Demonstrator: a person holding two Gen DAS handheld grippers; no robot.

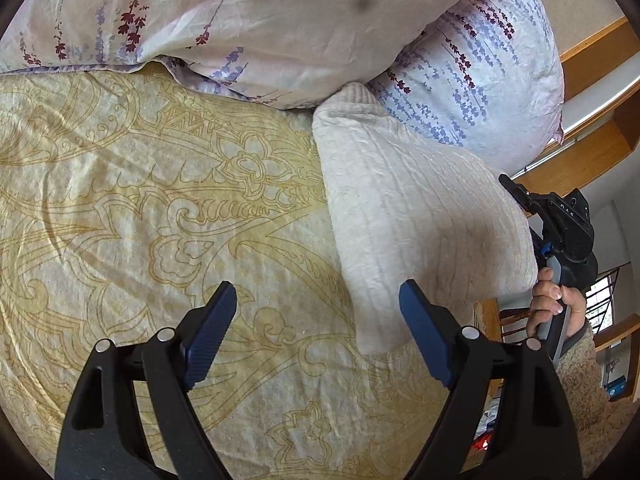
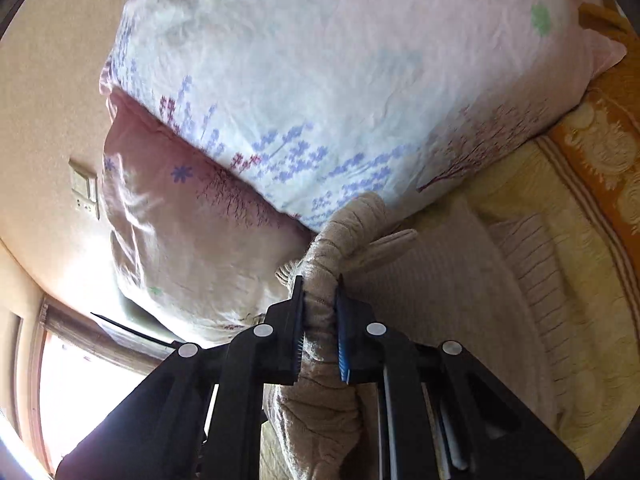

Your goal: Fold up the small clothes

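One knitted garment (image 1: 420, 208), beige and ribbed, lies partly on the bed and partly lifted off it. In the left wrist view it forms a broad panel rising from the yellow patterned bedspread (image 1: 140, 200) toward the right, its far corner touching the two pillows. In the right wrist view the same garment (image 2: 460, 280) spreads flat over the bedspread (image 2: 568, 208) to the right, while one bunched fold of it runs up between the fingers.

Two grippers are present. The left gripper (image 1: 318, 312) has its two blue pads (image 1: 210, 332) spread wide apart, holding nothing; it hangs over the bedspread with its right finger just beside the lower edge of the garment. The right gripper (image 2: 319, 320) has its fingers pressed against a gathered roll of the knit, pinching it from both sides. From the left wrist view the right gripper's black body (image 1: 560, 224) shows past the garment's raised edge, held by one hand (image 1: 554, 304) in a fleecy sleeve.

Two pillows with floral cases sit at the head of the bed: one pale with red and purple sprigs (image 1: 240, 20), one with denser purple blossoms (image 1: 480, 60). In the right wrist view the two are stacked, a white one (image 2: 320, 80) above a pink one (image 2: 180, 220). One wall switch plate (image 2: 84, 192) is on the beige wall.
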